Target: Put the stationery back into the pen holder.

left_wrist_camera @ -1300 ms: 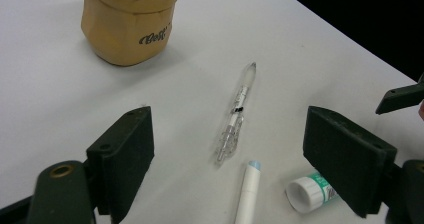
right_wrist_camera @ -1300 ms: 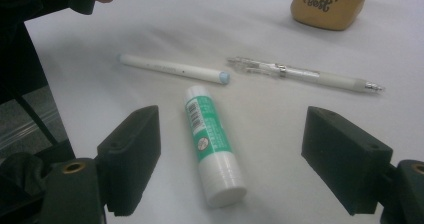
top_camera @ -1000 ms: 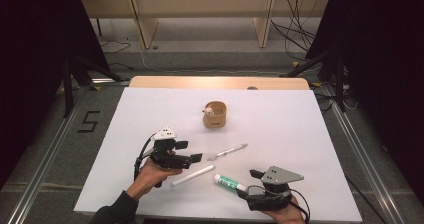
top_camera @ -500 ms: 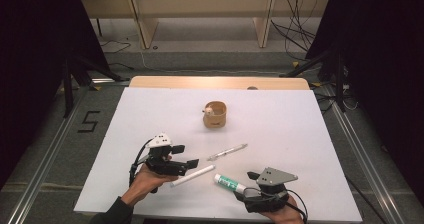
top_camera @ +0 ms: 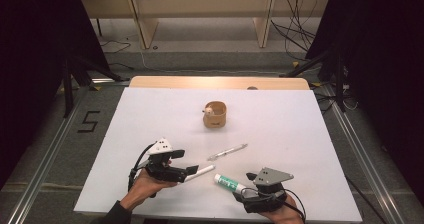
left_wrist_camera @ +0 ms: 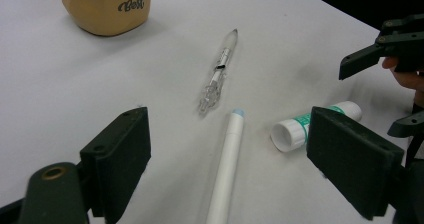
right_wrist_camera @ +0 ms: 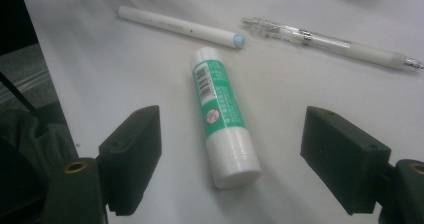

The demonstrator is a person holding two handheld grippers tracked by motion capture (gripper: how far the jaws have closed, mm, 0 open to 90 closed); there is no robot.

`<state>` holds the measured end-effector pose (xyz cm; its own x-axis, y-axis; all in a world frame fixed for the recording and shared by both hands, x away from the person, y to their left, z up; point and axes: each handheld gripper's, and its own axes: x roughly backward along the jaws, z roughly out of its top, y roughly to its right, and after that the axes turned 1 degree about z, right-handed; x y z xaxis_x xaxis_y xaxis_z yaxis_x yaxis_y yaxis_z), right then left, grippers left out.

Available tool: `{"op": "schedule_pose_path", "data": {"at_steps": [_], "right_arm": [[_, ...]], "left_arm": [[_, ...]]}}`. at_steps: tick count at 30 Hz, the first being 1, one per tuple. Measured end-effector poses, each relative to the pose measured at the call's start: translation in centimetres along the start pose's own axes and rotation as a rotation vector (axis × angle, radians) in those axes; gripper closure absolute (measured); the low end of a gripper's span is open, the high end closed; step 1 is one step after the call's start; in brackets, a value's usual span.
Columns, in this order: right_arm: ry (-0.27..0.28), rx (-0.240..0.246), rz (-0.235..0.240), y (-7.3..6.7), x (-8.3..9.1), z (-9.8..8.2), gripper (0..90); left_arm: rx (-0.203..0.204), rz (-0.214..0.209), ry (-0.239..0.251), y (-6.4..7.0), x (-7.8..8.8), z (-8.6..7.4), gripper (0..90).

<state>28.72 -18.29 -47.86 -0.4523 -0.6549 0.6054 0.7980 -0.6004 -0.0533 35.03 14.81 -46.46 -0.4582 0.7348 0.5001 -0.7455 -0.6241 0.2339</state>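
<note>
White tabletop (top_camera: 300, 134) lies under us. Our left gripper (left_wrist_camera: 230, 149) gapes around the white pen (left_wrist_camera: 226, 169). Our right gripper (right_wrist_camera: 230, 169) gapes around the glue stick (right_wrist_camera: 222, 119), clear pen (right_wrist_camera: 330, 44) at two o'clock.

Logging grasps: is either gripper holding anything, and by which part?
Nothing held. Left gripper open astride the white pen; right gripper open astride the glue stick.

White surface (top_camera: 150, 114) fills middle of high view, pale wooden strip (top_camera: 220, 82) along far edge. Grey floor (top_camera: 200, 59) beyond and on both sides. Metal rails (top_camera: 47, 156) run along floor left and right of surface. Black "5" mark (top_camera: 88, 121) on floor at left. Light wooden shelf unit (top_camera: 200, 6) at back, uprights on floor. Black cables (top_camera: 295, 31) trail near right upright. Black curtains (top_camera: 35, 59) both sides. Lighting soft, even.
</note>
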Motion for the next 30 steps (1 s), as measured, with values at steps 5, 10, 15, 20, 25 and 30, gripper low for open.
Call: {"op": "schedule_pose_path", "data": {"at_steps": [5, 10, 15, 20, 25, 30], "right_arm": [[-0.055, 0.048, -0.004, 0.0, -0.4, 0.4, 26.8], [-0.142, 0.072, 0.025, 0.4, -0.7, 0.7, 30.2], [-0.185, 0.075, 0.037, 0.6, -0.7, 0.8, 32.9], [-0.258, 0.097, 0.049, 0.8, -1.0, 1.3, 38.2], [-0.305, 0.119, 0.065, 0.8, -1.5, 2.1, 43.3], [-0.391, 0.125, 0.076, 0.7, -2.3, 2.4, 48.8]], "left_arm": [[-0.012, 0.007, -0.009, 0.1, 0.0, -0.2, 17.2], [-0.017, 0.009, -0.02, 0.1, -0.1, -0.3, 17.2], [-0.023, 0.009, -0.025, 0.2, -0.2, -0.5, 17.2], [-0.036, 0.01, -0.035, 0.4, -0.1, -0.6, 17.1], [-0.03, 0.013, -0.03, 0.2, 0.0, -0.7, 17.1], [-0.028, 0.011, -0.034, 0.2, 0.1, -0.8, 17.1]]}}
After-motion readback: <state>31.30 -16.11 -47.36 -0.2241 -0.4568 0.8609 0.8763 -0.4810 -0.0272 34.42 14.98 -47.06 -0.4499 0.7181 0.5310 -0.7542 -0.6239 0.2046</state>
